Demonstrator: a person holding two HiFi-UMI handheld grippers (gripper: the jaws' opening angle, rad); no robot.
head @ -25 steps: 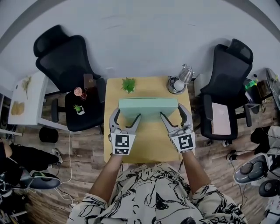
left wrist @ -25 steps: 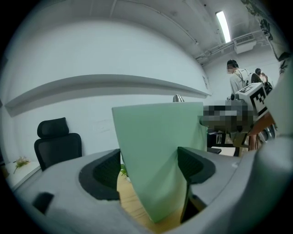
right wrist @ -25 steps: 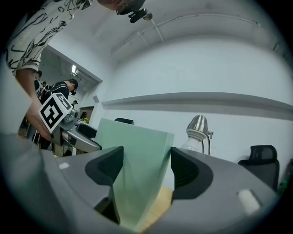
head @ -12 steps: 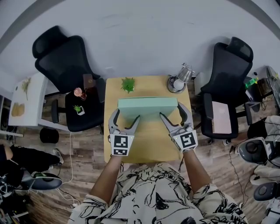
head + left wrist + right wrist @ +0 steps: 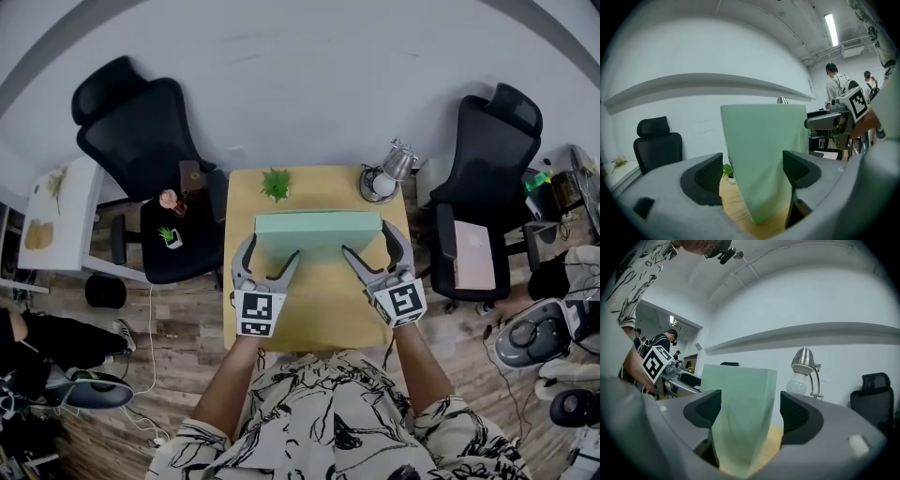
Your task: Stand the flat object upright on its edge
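A pale green flat block (image 5: pixel 317 225) stands upright on its long edge across the wooden table (image 5: pixel 319 309). My left gripper (image 5: pixel 272 246) straddles the block's left end; in the left gripper view the block (image 5: pixel 764 154) rises between the pads, with a gap at the left pad (image 5: pixel 705 176). My right gripper (image 5: pixel 366 237) straddles the right end. Its jaws are opening. In the right gripper view the block (image 5: pixel 740 399) stands between them, clear of the right pad (image 5: pixel 797 416).
A small potted plant (image 5: pixel 275 182) and a desk lamp (image 5: pixel 384 173) stand at the table's far edge, behind the block. Black office chairs flank the table at the left (image 5: pixel 141 131) and right (image 5: pixel 487 159). People stand in the background of both gripper views.
The right gripper's jaws have spread a little and its marker cube has shifted slightly toward me. The block and the left gripper stay where they were.
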